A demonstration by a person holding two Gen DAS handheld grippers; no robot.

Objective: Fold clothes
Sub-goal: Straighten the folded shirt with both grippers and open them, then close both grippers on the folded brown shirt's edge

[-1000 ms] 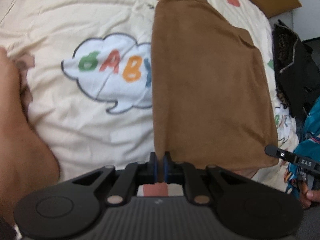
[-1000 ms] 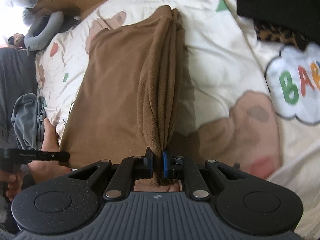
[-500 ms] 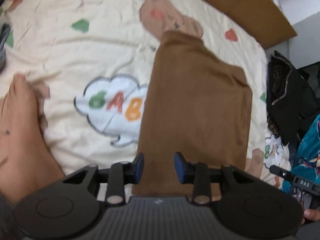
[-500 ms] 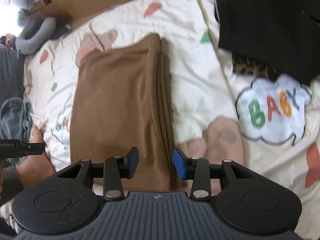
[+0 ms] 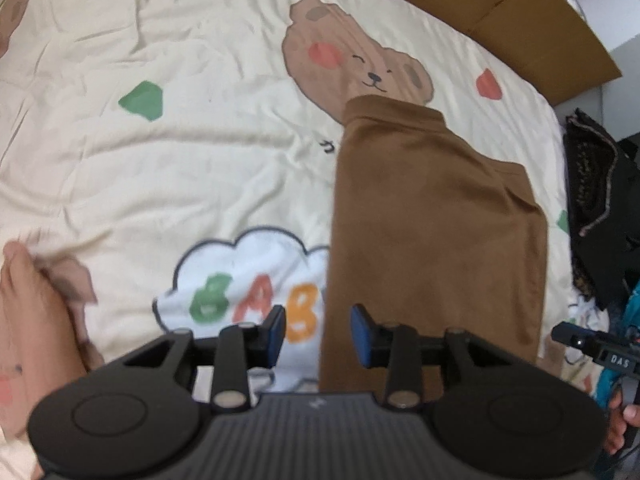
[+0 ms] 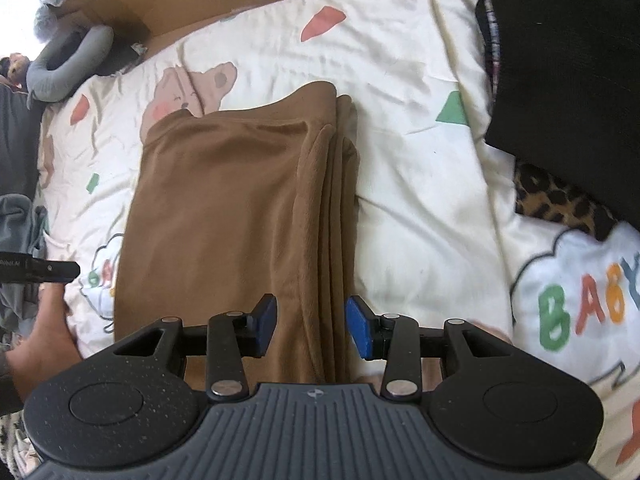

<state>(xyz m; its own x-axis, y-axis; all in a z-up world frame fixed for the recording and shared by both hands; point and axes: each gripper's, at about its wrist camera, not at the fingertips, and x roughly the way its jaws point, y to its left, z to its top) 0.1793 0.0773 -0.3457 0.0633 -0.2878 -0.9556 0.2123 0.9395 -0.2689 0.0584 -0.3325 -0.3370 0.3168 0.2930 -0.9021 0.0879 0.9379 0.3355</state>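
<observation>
A brown garment [image 5: 432,240] lies folded flat on the bed, its stacked fold edges [image 6: 332,220] showing in the right wrist view. My left gripper [image 5: 318,330] hovers open over the garment's near left edge, pads clear of the cloth. Over the layered right edge my right gripper [image 6: 310,326] also stands open, with the cloth below its jaws but not pinched. Each gripper's tip shows in the other's view: the right gripper [image 5: 592,350] at the right edge, the left gripper [image 6: 40,270] at the left edge.
The cream bedsheet [image 5: 200,140] carries bear and "BABY" cloud prints. A black garment [image 6: 568,60] over leopard-print fabric [image 6: 560,204] lies to the right, cardboard [image 5: 520,12] beyond the bed. Grey clothes [image 6: 20,220] sit at the left. A bare foot [image 5: 28,320] rests on the sheet.
Both grippers were shut on the brown garment's near edge; they let go, opened and drew back. The garment now lies flat on the sheet.
</observation>
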